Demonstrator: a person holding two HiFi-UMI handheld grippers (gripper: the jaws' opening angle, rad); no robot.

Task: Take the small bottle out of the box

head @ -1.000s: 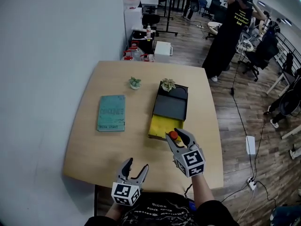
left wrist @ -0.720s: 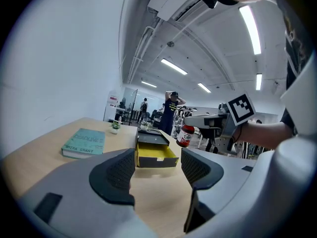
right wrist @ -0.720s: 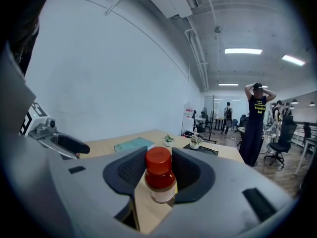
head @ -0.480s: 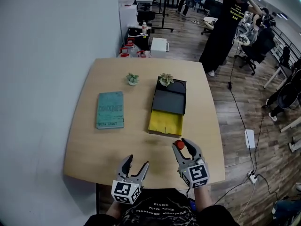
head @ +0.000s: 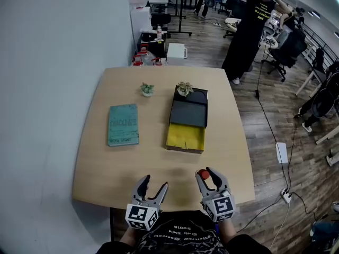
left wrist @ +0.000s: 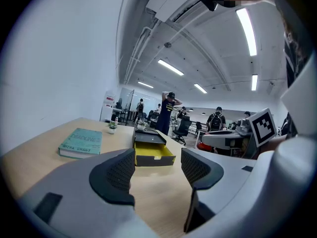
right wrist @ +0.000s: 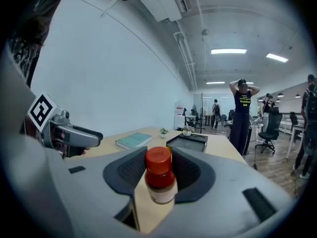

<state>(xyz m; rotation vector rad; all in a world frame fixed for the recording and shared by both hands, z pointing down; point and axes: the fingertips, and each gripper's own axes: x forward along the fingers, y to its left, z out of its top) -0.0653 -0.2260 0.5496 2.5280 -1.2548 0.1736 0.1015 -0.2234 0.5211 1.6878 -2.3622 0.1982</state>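
The small bottle (right wrist: 160, 180) has a red cap and a pale body. My right gripper (right wrist: 159, 175) is shut on it, both pads pressed to its sides, over the table's near edge. From the head view the red-capped bottle (head: 203, 174) shows between the jaws of the right gripper (head: 207, 177). The box (head: 186, 126) lies at mid-table, its yellow tray drawn out from the black sleeve toward me; the tray looks bare. My left gripper (head: 150, 187) hovers open and holds nothing at the near edge, left of the right one. In the left gripper view the box (left wrist: 151, 148) lies beyond the left gripper (left wrist: 157, 170).
A teal book (head: 123, 124) lies left of the box. Two small potted plants (head: 147, 89) (head: 185, 88) stand at the table's far side. A person (head: 249, 30) stands beyond the table's far right corner among office chairs. The wooden table (head: 100, 157) ends just before my grippers.
My right gripper has drawn back from the box's front edge toward me with the bottle in it. The left gripper has barely moved.
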